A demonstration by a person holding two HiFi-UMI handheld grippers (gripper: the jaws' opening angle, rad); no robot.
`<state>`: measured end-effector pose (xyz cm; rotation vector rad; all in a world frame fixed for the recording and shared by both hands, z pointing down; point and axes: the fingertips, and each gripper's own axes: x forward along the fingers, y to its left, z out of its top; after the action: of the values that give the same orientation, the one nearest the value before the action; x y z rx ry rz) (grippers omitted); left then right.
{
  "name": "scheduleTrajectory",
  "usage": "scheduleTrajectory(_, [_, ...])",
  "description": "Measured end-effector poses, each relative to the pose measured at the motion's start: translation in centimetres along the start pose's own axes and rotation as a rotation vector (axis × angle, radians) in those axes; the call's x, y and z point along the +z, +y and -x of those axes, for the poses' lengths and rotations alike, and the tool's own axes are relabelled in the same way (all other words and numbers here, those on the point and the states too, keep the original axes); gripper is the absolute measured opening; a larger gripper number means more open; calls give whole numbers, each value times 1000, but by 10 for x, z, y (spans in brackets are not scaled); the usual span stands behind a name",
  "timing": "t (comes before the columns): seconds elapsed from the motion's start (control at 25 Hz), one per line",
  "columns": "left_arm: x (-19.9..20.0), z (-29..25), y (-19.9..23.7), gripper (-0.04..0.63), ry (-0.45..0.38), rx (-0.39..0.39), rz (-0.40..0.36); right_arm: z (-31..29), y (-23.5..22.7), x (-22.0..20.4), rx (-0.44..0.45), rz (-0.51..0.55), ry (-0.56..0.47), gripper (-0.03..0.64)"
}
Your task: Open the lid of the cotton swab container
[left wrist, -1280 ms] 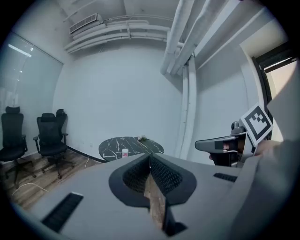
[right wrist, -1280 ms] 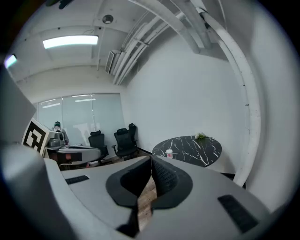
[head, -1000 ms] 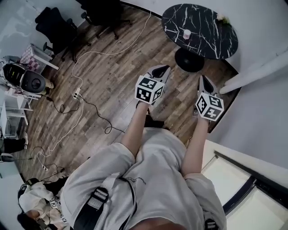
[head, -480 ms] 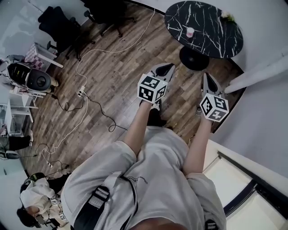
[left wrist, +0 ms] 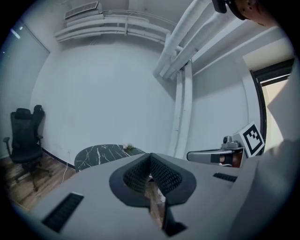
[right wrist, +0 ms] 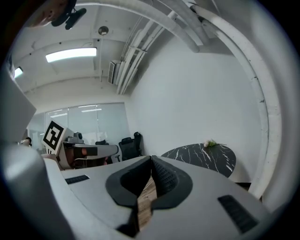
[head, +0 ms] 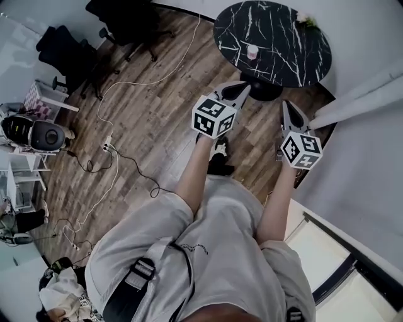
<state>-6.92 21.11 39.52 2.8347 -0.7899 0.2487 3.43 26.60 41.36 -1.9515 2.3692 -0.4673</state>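
Your left gripper (head: pixel 241 89) and right gripper (head: pixel 286 107) sit mid-frame, each with its jaws pressed together on nothing. The cotton swab container (head: pixel 252 51) stands on the black marble table (head: pixel 296 44) at upper right, apart from both.

Black marble table (head: pixel 286 53): small container (head: pixel 252 52), flowers (head: pixel 306 19).

Cotton swab container (head: pixel 252 51) sat on table (head: pixel 296 60), flowers (head: pixel 306 20) at its far edge. Left gripper (head: pixel 241 90) and right gripper (head: pixel 288 108) were side by side before table; chairs (head: pixel 69 47) far left.
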Motion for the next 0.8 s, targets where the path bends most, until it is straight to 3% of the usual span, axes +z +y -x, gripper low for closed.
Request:
scheduleTrajectory(0.08, [8,-17,18,22,-2,2,-16,-19,-8,8,-8,0,-2,35])
scheduleTrajectory(0.24, [21,-49,39,22,-16,-72,-42,-64,-16,19,9,32,13,35])
scheduleTrajectory(0.4, [32,-76,82,23,-35,7,-48,-106,-22,26,20,46,22,35])
scheduleTrajectory(0.52, [37,-94,110,23,-39,4,-37,-135,-37,38,-8,-36,-36,34])
scheduleTrajectory(0.64, [33,-103,134,23,-4,-32,-23,-158,-39,46,-2,-95,-75,34])
scheduleTrajectory(0.8, [16,-116,161,22,92,-101,-30,-196,-38,52,11,-98,-96,35])
